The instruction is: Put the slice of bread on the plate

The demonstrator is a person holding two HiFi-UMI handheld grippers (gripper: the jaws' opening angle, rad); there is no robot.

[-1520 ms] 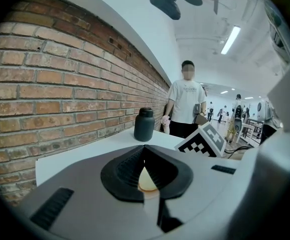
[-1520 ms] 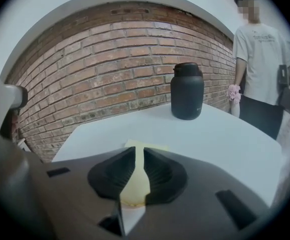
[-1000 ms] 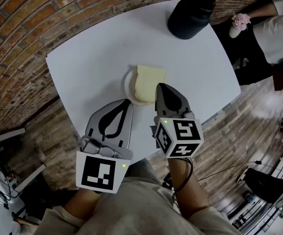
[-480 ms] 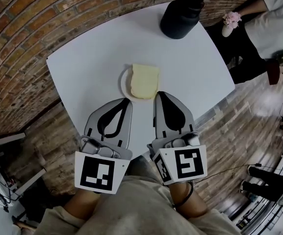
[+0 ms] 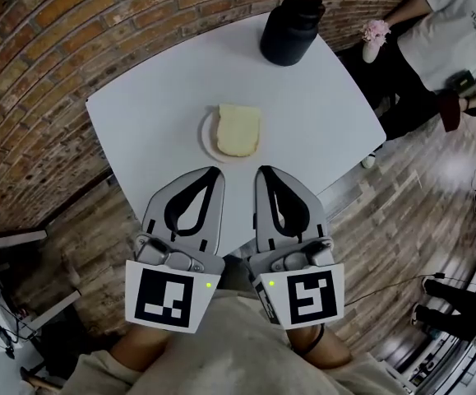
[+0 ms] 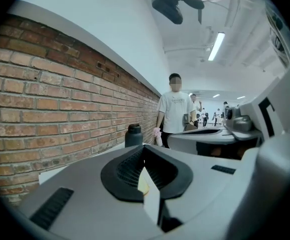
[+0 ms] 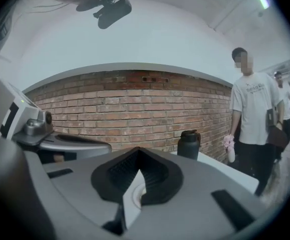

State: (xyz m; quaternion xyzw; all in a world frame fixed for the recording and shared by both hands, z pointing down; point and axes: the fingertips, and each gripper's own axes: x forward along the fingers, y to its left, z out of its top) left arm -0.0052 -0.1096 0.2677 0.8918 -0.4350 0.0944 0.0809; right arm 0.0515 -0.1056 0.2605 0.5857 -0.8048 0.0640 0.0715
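Observation:
A pale slice of bread (image 5: 239,129) lies on a small white plate (image 5: 207,135) in the middle of the white table (image 5: 151,109). Both grippers hang side by side over the table's near edge, short of the plate and apart from it. My left gripper (image 5: 214,171) is shut with nothing in it, and so is my right gripper (image 5: 264,171). In the left gripper view the jaws (image 6: 143,146) meet at a thin slit. The right gripper view shows its jaws (image 7: 137,150) closed the same way, pointing across the table toward the brick wall.
A black bottle (image 5: 291,30) stands at the table's far corner. Beside that corner stands a person in a white shirt (image 5: 451,23), with a small vase of pink flowers (image 5: 375,38) near the bottle. A brick wall (image 5: 32,72) runs along the table's left.
Both grippers have drawn back from the plate toward the table's near edge and risen. The right one was at the bread's near edge and is now well clear. The bread stays on the plate.

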